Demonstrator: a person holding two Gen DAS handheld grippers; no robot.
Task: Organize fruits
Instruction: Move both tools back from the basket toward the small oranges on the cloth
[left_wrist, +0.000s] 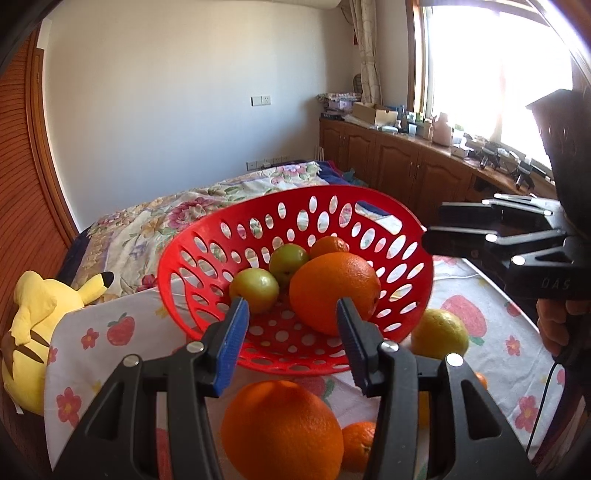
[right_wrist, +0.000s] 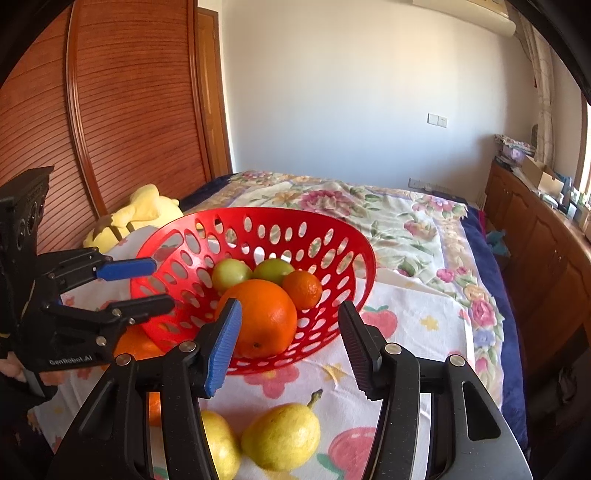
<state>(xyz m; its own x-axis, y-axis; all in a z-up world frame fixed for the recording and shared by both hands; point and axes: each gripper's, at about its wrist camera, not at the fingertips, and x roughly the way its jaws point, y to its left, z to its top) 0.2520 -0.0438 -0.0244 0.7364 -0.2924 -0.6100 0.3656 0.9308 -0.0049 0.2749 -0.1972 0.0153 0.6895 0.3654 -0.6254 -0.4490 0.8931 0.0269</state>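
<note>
A red perforated basket (left_wrist: 391, 218) (right_wrist: 347, 236) stands on the flowered cloth. It holds a big orange (left_wrist: 334, 291) (right_wrist: 264, 317), a small mandarin (left_wrist: 328, 245) (right_wrist: 303, 290) and two green fruits (left_wrist: 255, 290) (left_wrist: 288, 260) (right_wrist: 231, 273) (right_wrist: 273, 269). My left gripper (left_wrist: 291, 339) is open and empty in front of the basket, above another big orange (left_wrist: 280, 432) and a mandarin (left_wrist: 358, 443). My right gripper (right_wrist: 290, 347) is open and empty, above two yellow lemons (right_wrist: 282, 437) (right_wrist: 219, 446). One lemon (left_wrist: 439, 334) lies right of the basket.
The cloth-covered table (right_wrist: 417, 321) adjoins a bed with a floral quilt (right_wrist: 369, 210). A yellow plush toy (left_wrist: 40, 317) (right_wrist: 136, 214) lies at the left. Wooden cabinets (left_wrist: 406, 166) run under the window. A wooden wardrobe (right_wrist: 110, 129) stands on the left.
</note>
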